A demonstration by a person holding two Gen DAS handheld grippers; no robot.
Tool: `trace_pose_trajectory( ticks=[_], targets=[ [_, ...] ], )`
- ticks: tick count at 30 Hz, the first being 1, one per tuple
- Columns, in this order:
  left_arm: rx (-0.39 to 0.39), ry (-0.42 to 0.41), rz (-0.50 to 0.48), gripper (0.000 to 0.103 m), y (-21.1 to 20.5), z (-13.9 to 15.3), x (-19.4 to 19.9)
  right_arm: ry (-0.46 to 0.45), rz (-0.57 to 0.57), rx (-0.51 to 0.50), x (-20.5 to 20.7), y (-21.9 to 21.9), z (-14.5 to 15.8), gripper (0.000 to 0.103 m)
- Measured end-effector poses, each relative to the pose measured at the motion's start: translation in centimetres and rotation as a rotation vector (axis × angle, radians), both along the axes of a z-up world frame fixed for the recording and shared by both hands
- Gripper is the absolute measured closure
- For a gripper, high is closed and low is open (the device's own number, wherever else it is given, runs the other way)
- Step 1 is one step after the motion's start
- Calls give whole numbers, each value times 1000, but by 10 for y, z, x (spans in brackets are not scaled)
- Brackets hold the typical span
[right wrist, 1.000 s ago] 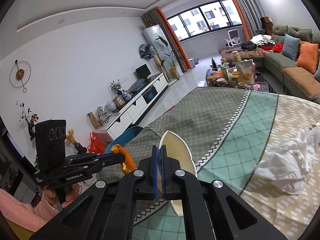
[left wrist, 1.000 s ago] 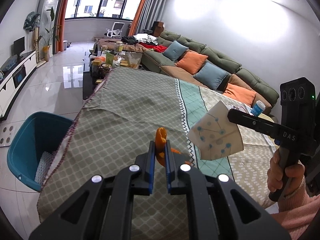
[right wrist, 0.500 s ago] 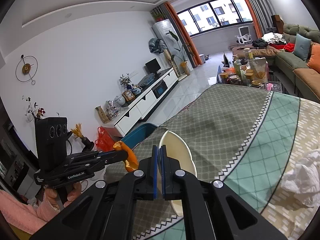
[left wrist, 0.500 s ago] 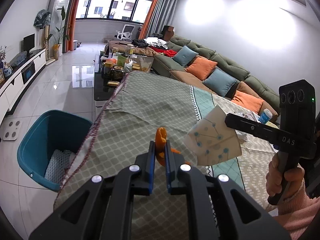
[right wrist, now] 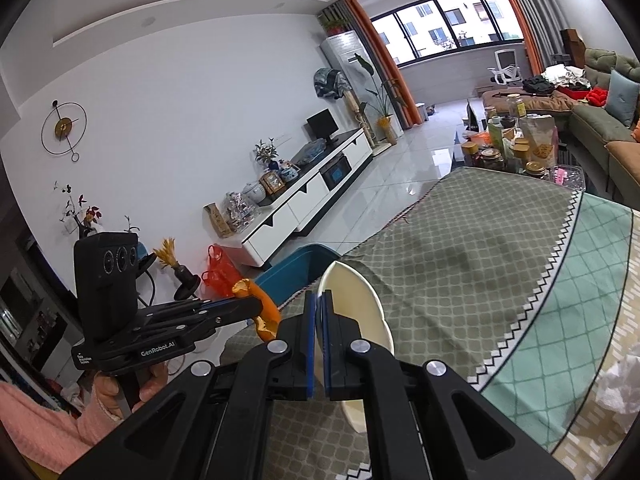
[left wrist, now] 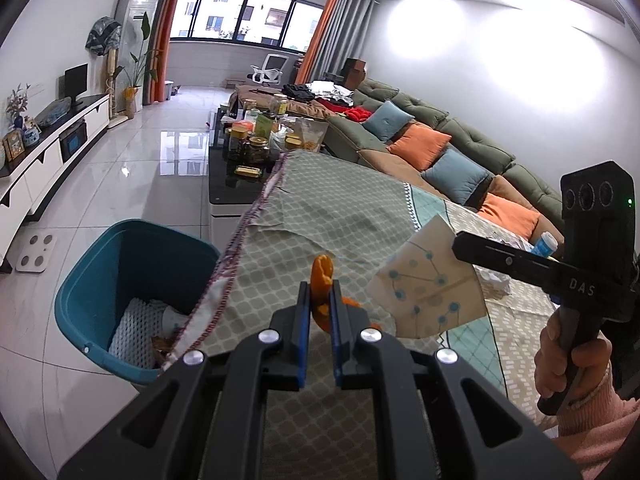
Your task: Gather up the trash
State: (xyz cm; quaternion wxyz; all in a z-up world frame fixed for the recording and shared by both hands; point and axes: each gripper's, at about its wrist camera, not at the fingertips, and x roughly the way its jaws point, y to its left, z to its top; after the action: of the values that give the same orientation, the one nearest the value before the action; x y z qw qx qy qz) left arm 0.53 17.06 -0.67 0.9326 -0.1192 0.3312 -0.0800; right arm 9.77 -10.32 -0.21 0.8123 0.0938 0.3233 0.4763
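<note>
My left gripper [left wrist: 319,300] is shut on a piece of orange peel [left wrist: 322,276] and holds it above the table's left edge. It also shows in the right wrist view [right wrist: 256,308] with the peel [right wrist: 266,308]. My right gripper [right wrist: 319,308] is shut on a flattened paper cup [right wrist: 360,312], cream inside. The cup's outside, with a blue dot pattern [left wrist: 430,292], shows in the left wrist view, held by the right gripper [left wrist: 460,246] above the table. A teal bin [left wrist: 120,276] stands on the floor left of the table, with trash inside.
The table carries a green patterned cloth [left wrist: 340,216]. Crumpled white tissue [right wrist: 616,384] lies on it at the right. A blue-capped bottle [left wrist: 545,243] stands behind the right gripper. A cluttered coffee table [left wrist: 256,148] and a sofa [left wrist: 440,148] lie beyond. A TV cabinet [right wrist: 320,192] lines the wall.
Both grippers have moved left toward the table's edge with their loads. The teal bin now shows closer and more fully below the left gripper.
</note>
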Motion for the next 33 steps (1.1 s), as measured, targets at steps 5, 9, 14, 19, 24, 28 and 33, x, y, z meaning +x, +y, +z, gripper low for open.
trace_pose_trajectory(
  ticks=[5,9,14,19,24,28,33],
  targets=[
    [0,-4,18,93,7,1,-1,1,20,4,4,10,3,100],
    [3,-7,31,93,12,2,1,0,33,4,7,16,4,100],
    [7,-13,53,93,21,5,1,1,50,1,9,25,5,100],
    [7,-14,74,93,31,6,1,9,63,3,12,34,5,100],
    [1,-13,87,93,38,6,1,9,71,0,12,40,5,100],
    [2,-10,95,93,39,6,0,8,79,-4,12,45,5,100],
    [-1,-13,110,93,42,6,0,13,83,-2,13,48,5,100]
  ],
)
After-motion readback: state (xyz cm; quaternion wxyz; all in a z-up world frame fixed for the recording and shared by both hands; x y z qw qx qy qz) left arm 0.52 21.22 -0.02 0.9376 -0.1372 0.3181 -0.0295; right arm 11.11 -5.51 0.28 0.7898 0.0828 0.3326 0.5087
